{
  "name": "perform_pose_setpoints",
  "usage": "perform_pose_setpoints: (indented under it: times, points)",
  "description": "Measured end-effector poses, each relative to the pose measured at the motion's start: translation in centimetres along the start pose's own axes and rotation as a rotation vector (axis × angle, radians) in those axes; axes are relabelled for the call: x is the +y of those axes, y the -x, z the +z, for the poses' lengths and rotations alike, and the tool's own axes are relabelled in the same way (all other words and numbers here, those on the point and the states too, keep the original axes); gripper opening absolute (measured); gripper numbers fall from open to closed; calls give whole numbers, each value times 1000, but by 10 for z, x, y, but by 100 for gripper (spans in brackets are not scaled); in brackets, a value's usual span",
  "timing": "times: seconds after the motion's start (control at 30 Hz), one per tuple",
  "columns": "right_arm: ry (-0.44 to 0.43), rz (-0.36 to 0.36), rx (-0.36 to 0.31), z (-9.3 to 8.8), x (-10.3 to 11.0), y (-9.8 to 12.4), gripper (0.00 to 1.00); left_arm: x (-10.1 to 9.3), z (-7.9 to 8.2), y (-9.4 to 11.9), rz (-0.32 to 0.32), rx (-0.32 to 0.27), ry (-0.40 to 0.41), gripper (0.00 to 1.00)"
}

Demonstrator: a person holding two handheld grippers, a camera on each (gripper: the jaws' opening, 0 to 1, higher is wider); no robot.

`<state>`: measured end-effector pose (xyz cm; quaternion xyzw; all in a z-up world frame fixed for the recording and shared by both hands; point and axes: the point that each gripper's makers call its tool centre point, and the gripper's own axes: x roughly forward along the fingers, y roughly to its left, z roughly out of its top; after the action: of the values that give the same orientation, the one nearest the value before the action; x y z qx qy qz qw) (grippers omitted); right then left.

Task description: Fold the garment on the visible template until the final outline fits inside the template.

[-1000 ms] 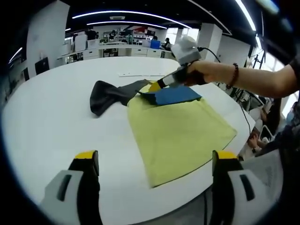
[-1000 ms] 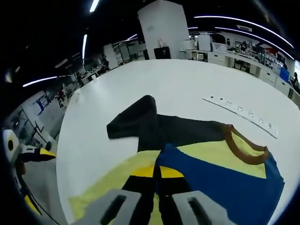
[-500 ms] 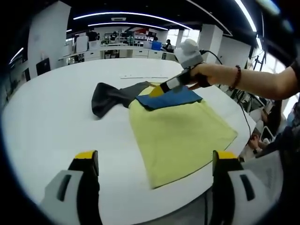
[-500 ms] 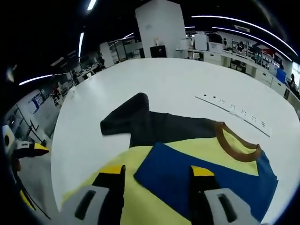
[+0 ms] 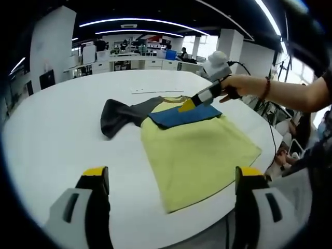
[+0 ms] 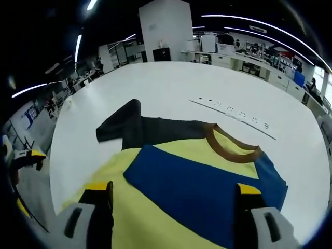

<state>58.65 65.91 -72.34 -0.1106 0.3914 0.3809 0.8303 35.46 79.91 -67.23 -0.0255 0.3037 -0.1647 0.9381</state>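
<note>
Left gripper view: left gripper at the bottom of the frame, jaws set wide apart with nothing between them; white table across the middle; garment right of centre, a yellow body with a blue sleeve folded across its upper part and a dark grey sleeve trailing out to the left onto bare table; right gripper in the upper right, held in a person's hand, its yellow tip just above the blue sleeve; whether it touches the cloth cannot be told at this size; a template under the garment cannot be made out.

Right gripper view: right gripper at the bottom, jaws wide, gripping nothing; garment in the lower centre; blue sleeve lying across it; brown collar right of centre; grey sleeve reaching to the upper left; white strip on the table beyond the collar; left gripper at the left edge.
</note>
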Motion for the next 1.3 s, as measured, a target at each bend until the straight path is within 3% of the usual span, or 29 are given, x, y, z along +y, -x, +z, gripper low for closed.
perform_pose_setpoints:
  times: [0.23, 0.43, 0.9, 1.13, 1.3]
  points:
    - [-65, -27, 11, -16, -28, 14, 98, -1, 4, 0, 2, -6, -7, 99]
    - [-102, -58, 8, -30, -53, 30, 91, -1, 5, -1, 0, -1, -17, 99]
    - [-148, -138, 35, -67, -97, 55, 65, -7, 5, -1, -1, 6, -25, 99]
    - [-138, -159, 78, -88, -107, 61, 52, -11, 6, -3, -12, 12, -36, 99]
    - [-134, -168, 86, -98, -113, 65, 37, -12, 7, -4, -15, 13, -43, 99]
